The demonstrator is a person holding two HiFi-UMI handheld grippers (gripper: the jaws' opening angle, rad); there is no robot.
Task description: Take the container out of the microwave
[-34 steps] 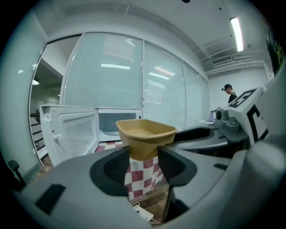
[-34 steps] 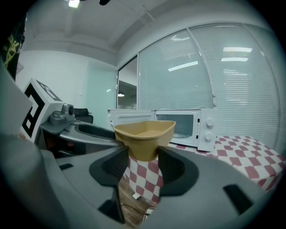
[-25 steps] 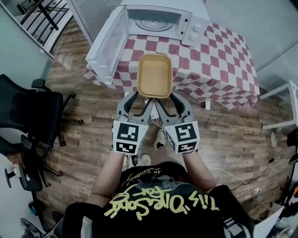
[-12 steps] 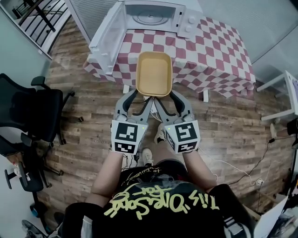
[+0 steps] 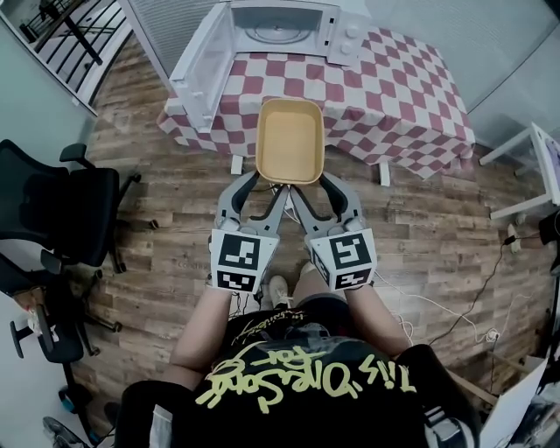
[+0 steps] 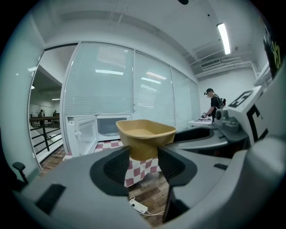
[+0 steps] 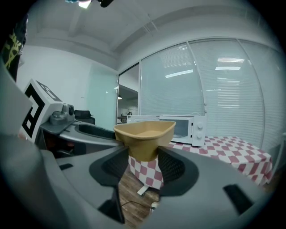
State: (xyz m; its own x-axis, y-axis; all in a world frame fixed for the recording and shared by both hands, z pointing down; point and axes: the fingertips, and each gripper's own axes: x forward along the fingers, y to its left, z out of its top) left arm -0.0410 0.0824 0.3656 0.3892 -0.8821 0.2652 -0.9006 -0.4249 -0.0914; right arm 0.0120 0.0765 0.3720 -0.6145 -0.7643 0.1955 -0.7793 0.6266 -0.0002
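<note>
An empty tan rectangular container (image 5: 290, 140) hangs in the air over the front edge of the checkered table (image 5: 402, 96), well clear of the white microwave (image 5: 284, 24). My left gripper (image 5: 267, 182) is shut on its near left corner and my right gripper (image 5: 313, 182) on its near right corner. In the left gripper view the container (image 6: 145, 136) sits between the jaws of the left gripper (image 6: 144, 163). The right gripper view shows the same container (image 7: 144, 134) between the jaws of the right gripper (image 7: 143, 165). The microwave's inside holds only its glass plate.
The microwave door (image 5: 203, 66) stands wide open to the left. A black office chair (image 5: 52, 210) is at the left and a white table (image 5: 525, 166) at the right. A cable with a power strip (image 6: 138, 206) lies on the wooden floor. A person (image 6: 214, 105) stands far back.
Both grippers have drawn back from the table together with the container; the microwave and table now lie farther off, higher in the head view. The hold on the container looks the same.
</note>
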